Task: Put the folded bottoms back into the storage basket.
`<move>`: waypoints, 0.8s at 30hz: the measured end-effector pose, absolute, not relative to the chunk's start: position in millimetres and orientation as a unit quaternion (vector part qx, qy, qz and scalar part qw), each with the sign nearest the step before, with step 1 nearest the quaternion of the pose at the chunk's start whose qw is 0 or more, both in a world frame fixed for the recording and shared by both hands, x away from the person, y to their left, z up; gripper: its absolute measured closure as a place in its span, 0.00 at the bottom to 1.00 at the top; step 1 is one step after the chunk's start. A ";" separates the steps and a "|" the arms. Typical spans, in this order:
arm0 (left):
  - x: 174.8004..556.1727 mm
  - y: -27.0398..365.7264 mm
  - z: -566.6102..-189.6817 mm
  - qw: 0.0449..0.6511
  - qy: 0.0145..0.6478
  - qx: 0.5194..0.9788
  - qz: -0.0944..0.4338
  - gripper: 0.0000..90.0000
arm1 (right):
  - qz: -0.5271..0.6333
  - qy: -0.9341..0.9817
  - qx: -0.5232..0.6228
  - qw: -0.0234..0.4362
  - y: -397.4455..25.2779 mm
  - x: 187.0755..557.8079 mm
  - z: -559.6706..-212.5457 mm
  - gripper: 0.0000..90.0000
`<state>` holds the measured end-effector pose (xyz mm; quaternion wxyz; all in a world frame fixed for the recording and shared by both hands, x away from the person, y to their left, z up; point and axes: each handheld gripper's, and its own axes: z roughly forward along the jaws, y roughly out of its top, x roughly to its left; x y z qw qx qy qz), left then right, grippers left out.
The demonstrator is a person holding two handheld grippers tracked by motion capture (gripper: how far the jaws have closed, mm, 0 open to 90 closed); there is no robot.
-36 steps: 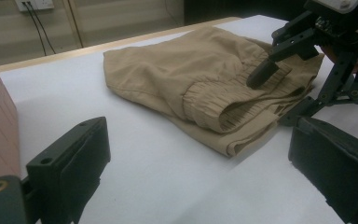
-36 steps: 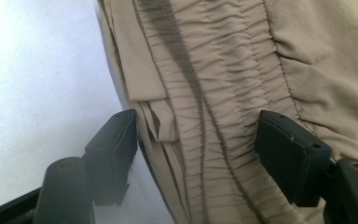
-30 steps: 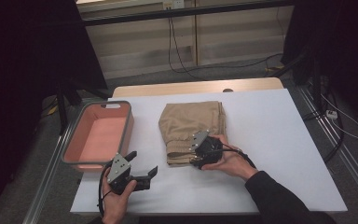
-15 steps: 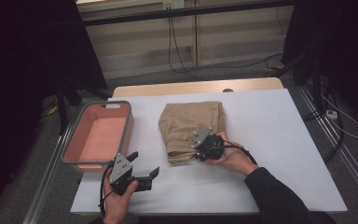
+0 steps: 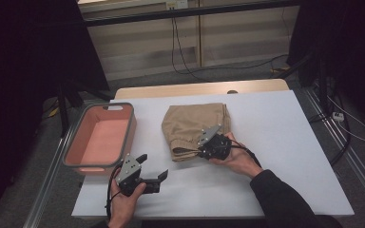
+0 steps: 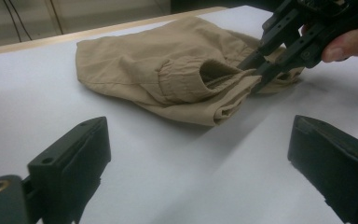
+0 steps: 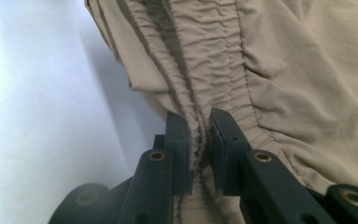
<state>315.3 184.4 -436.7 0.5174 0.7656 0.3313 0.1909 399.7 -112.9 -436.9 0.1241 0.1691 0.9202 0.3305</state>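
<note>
Folded tan trousers (image 5: pixel 195 124) with an elastic waistband lie on the white table (image 5: pixel 275 142) near its middle. My right gripper (image 5: pixel 204 151) is at their near edge, shut on the gathered waistband (image 7: pixel 200 126), which is pinched between its jaws. The left gripper view shows the same grip, the right gripper (image 6: pixel 261 74) biting the trousers (image 6: pixel 168 74) at their near right corner. My left gripper (image 5: pixel 154 167) is held over the table's front left, open, with nothing between its jaws, pointing toward the trousers.
A pink bin with a grey rim (image 5: pixel 73 147) stands at the table's left edge, with nothing in it. A wooden strip (image 5: pixel 199 89) runs along the far edge. Cables lie on the floor beyond.
My right gripper has slid a little to the left onto the trousers' near edge and shut on the waistband. The left gripper has hardly moved.
</note>
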 end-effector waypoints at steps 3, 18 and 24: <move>317.9 182.3 -432.6 0.521 0.334 0.761 0.195 0.08 | 0.339 0.917 0.175 0.116 -115.0 397.1 -435.2 0.88; 354.0 175.1 -417.8 0.512 0.365 0.749 0.210 0.09 | 0.344 0.918 0.164 0.110 -111.5 374.6 -429.0 0.88; 370.0 168.6 -412.9 0.514 0.378 0.745 0.196 0.13 | 0.350 0.916 0.166 0.103 -112.2 365.8 -428.7 0.88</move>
